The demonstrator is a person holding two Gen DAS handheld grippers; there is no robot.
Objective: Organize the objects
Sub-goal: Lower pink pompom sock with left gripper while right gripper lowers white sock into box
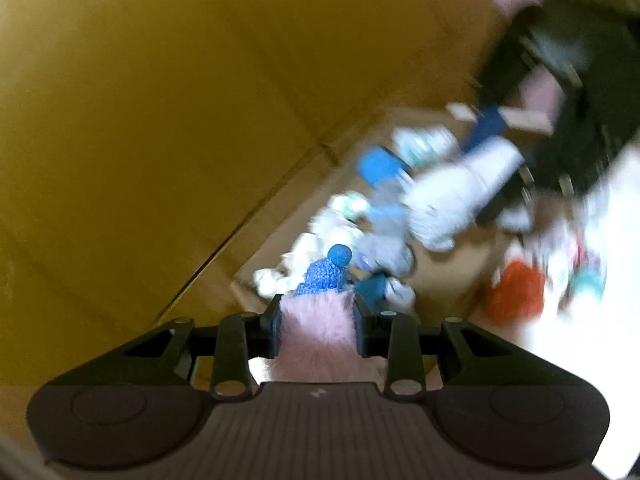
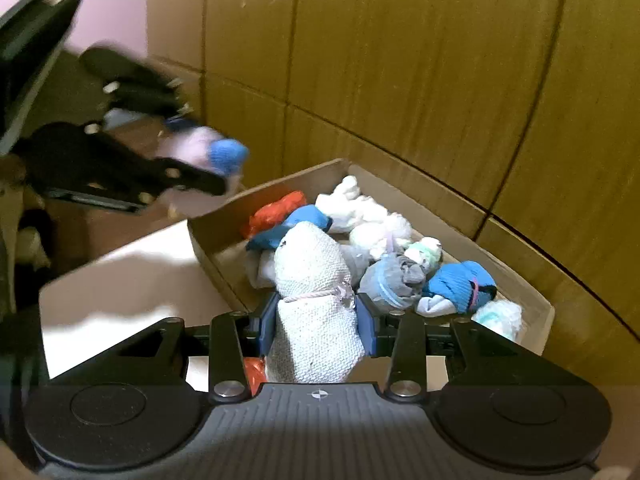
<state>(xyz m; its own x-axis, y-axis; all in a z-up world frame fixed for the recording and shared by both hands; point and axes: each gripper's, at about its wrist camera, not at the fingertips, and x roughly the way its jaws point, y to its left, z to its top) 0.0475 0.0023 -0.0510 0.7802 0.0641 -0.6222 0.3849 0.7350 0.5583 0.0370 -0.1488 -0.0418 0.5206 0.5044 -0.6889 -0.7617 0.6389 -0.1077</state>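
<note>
Right wrist view: right gripper (image 2: 318,316) clamps a white knit toy (image 2: 316,300) with a cord around its neck, jaws pressed on both sides, held over the near edge of the box (image 2: 216,236). Box holds a heap of soft items: red piece (image 2: 276,210), blue sock (image 2: 460,284), grey bundle (image 2: 394,278), white fluffy pieces (image 2: 360,208). Box sits on a white surface (image 2: 132,280), against a wood wall (image 2: 400,60). Left gripper (image 2: 200,160), blurred, is up left of the box's far left corner, closed on a pink fluffy toy (image 2: 188,146) with a blue hat (image 2: 228,154). Left wrist view: jaws nearly together, squeezing the pink toy (image 1: 318,320); blue hat (image 1: 326,274) sticks out past the fingertips; box contents blurred beyond.
</note>
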